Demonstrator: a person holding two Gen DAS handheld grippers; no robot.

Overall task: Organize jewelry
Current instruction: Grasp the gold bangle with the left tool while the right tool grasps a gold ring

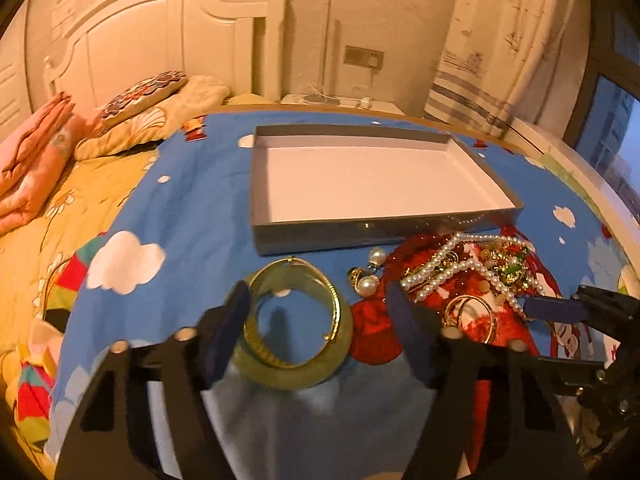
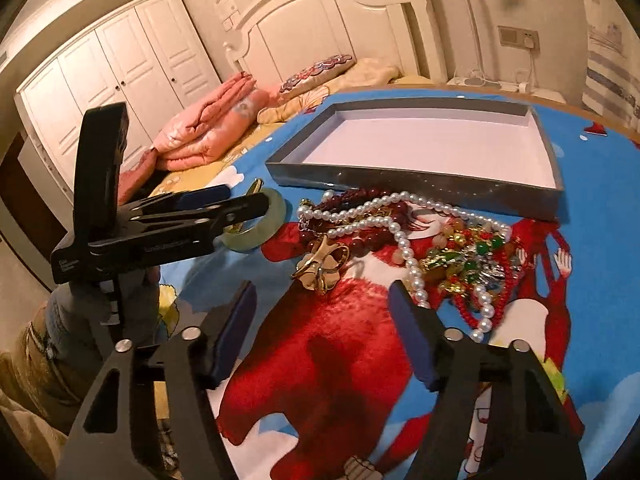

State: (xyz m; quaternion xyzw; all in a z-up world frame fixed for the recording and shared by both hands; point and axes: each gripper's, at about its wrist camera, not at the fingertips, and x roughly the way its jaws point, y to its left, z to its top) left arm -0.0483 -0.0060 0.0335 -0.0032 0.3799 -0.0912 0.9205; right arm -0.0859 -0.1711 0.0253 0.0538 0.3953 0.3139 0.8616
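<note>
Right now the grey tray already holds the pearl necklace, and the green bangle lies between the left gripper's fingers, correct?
Not quite. The grey tray is empty; the pearl necklace lies outside it on the cloth, as the right wrist view shows. The green bangle does lie between the left gripper fingers.

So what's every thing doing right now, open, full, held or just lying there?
Grey box: open, nothing visible inside.
Green bangle: lying on the cloth with a gold bangle, between the left gripper fingers, not pinched.
Pearl necklace: tangled in the pile, outside the box.
Right gripper: open, holding nothing.
</note>
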